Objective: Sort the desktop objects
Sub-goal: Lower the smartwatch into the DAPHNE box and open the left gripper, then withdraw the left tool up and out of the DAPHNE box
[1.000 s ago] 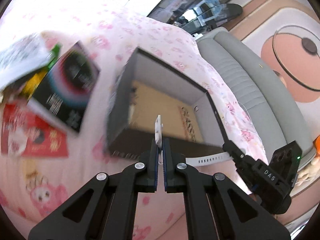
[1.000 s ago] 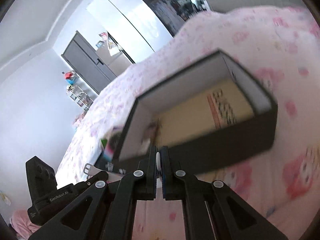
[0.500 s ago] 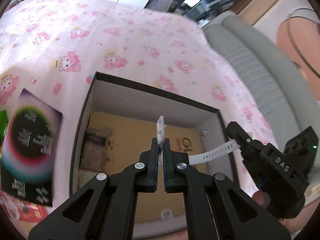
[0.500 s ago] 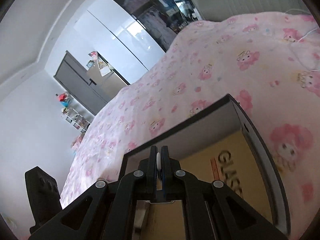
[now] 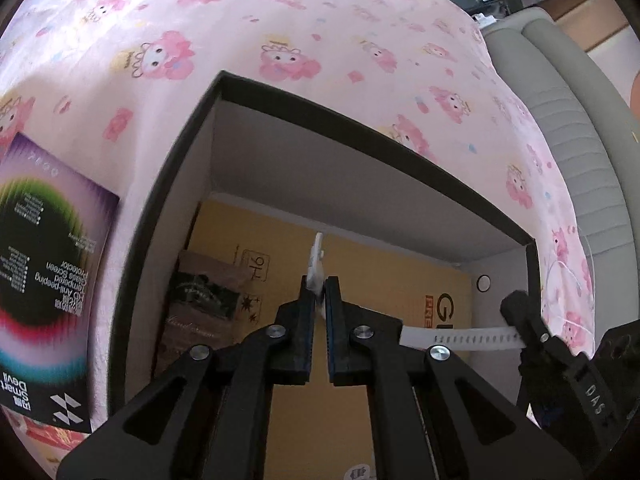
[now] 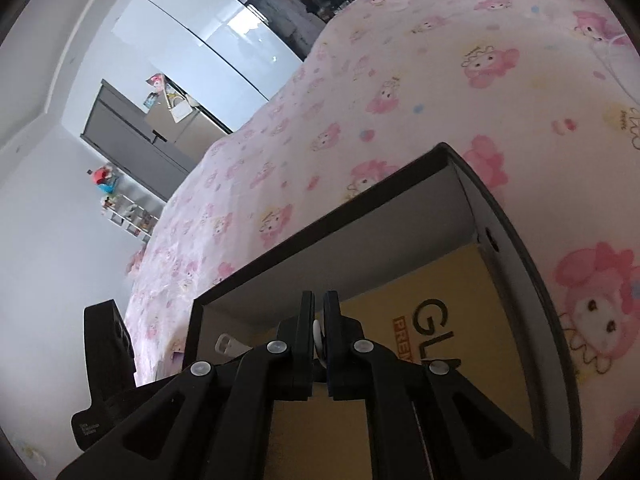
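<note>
A white watch band (image 5: 460,335) is stretched between my two grippers above an open black box (image 5: 360,136). My left gripper (image 5: 319,292) is shut on one end of the band, whose buckle tip (image 5: 317,256) sticks up past the fingers. My right gripper (image 6: 318,334) is shut on the other end (image 6: 317,338); it shows at the right of the left wrist view (image 5: 516,312). The box (image 6: 320,232) holds a yellow package (image 5: 360,280) and a brown packet (image 5: 204,292). The band's buckle end also shows in the right wrist view (image 6: 228,345).
The box sits on a pink cartoon-print cloth (image 5: 280,20). A black screen-protector package (image 5: 44,280) lies left of the box, with a red item (image 5: 44,432) below it. A grey sofa (image 5: 580,128) is on the right.
Both grippers have moved forward and down with the band, from in front of the box to over its inside. The box now fills both views.
</note>
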{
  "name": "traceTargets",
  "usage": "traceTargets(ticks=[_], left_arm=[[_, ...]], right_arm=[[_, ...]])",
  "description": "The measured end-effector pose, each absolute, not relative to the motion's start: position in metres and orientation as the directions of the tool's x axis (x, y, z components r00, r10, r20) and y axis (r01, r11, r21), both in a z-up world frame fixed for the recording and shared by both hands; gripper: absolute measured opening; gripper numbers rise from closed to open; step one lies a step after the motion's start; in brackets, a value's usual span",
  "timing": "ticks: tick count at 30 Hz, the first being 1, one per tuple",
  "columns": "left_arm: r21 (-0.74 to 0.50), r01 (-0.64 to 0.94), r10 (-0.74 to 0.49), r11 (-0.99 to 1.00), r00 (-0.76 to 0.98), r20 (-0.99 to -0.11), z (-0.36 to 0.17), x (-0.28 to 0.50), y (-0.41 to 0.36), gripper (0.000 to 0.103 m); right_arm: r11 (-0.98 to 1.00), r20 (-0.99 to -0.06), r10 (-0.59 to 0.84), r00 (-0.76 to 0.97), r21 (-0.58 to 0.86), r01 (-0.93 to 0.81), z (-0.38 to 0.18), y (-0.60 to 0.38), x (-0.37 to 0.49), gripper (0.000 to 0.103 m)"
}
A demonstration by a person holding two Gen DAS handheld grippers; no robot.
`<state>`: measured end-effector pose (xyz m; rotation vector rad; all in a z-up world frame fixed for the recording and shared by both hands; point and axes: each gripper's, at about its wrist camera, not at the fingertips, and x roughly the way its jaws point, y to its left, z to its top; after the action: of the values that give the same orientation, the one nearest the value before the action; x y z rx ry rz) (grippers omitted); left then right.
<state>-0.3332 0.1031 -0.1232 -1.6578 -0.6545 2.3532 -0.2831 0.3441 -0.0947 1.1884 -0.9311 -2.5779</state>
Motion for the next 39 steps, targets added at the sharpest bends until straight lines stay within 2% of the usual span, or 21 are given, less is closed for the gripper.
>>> traceTargets(ticks=[2, 4, 6, 8, 10, 12, 17, 23, 28, 34, 39], left_arm=[[-0.46, 0.111, 0.396, -0.881, -0.358, -0.846, -0.123, -0.33, 0.098, 0.003], [-0.461, 0.124, 0.395, -0.878, -0.355, -0.847, -0.122, -0.328, 0.094, 0.004], [-0.461, 0.125, 0.398, -0.879, -0.342, -0.851, -0.12, -0.323, 0.092, 0.007], [-0.467, 0.126, 0.407, -0.875, -0.33, -0.852, -0.119, -0.319, 0.089, 0.011], [-0.482, 0.132, 0.426, -0.866, -0.311, -0.85, -0.117, -0.316, 0.087, 0.017], [-0.49, 0.144, 0.437, -0.86, -0.289, -0.852, -0.116, -0.312, 0.085, 0.019], [-0.465, 0.147, 0.421, -0.873, -0.255, -0.87, -0.113, -0.301, 0.086, 0.019], [-0.464, 0.087, 0.437, -0.882, -0.217, -0.873, -0.115, -0.299, 0.101, 0.018], [-0.476, 0.077, 0.464, -0.876, -0.132, -0.876, -0.136, -0.307, 0.126, 0.018], [-0.481, 0.091, 0.469, -0.872, -0.127, -0.874, -0.147, -0.317, 0.146, 0.018], [-0.529, 0.123, 0.509, -0.84, -0.161, -0.846, -0.142, -0.32, 0.14, 0.018]], right_arm=[[-0.801, -0.662, -0.372, -0.65, 0.584, -0.136, -0.098, 0.344, -0.286, 0.006], [-0.807, -0.688, -0.359, -0.631, 0.568, -0.16, -0.1, 0.345, -0.287, 0.014], [-0.813, -0.711, -0.335, -0.618, 0.55, -0.192, -0.102, 0.346, -0.287, 0.038], [-0.822, -0.723, -0.313, -0.616, 0.531, -0.205, -0.1, 0.347, -0.286, 0.043], [-0.832, -0.733, -0.291, -0.615, 0.511, -0.217, -0.098, 0.348, -0.285, 0.044], [-0.842, -0.74, -0.271, -0.616, 0.493, -0.221, -0.095, 0.349, -0.282, 0.045], [-0.843, -0.74, -0.272, -0.614, 0.491, -0.218, -0.088, 0.354, -0.271, 0.045], [-0.872, -0.722, -0.202, -0.662, 0.44, -0.214, -0.071, 0.351, -0.26, 0.046], [-0.874, -0.686, -0.229, -0.69, 0.457, -0.165, -0.061, 0.351, -0.259, 0.046], [-0.834, -0.728, -0.384, -0.568, 0.537, -0.125, -0.087, 0.34, -0.275, 0.046], [-0.82, -0.776, -0.418, -0.473, 0.546, -0.17, -0.106, 0.331, -0.281, 0.046]])
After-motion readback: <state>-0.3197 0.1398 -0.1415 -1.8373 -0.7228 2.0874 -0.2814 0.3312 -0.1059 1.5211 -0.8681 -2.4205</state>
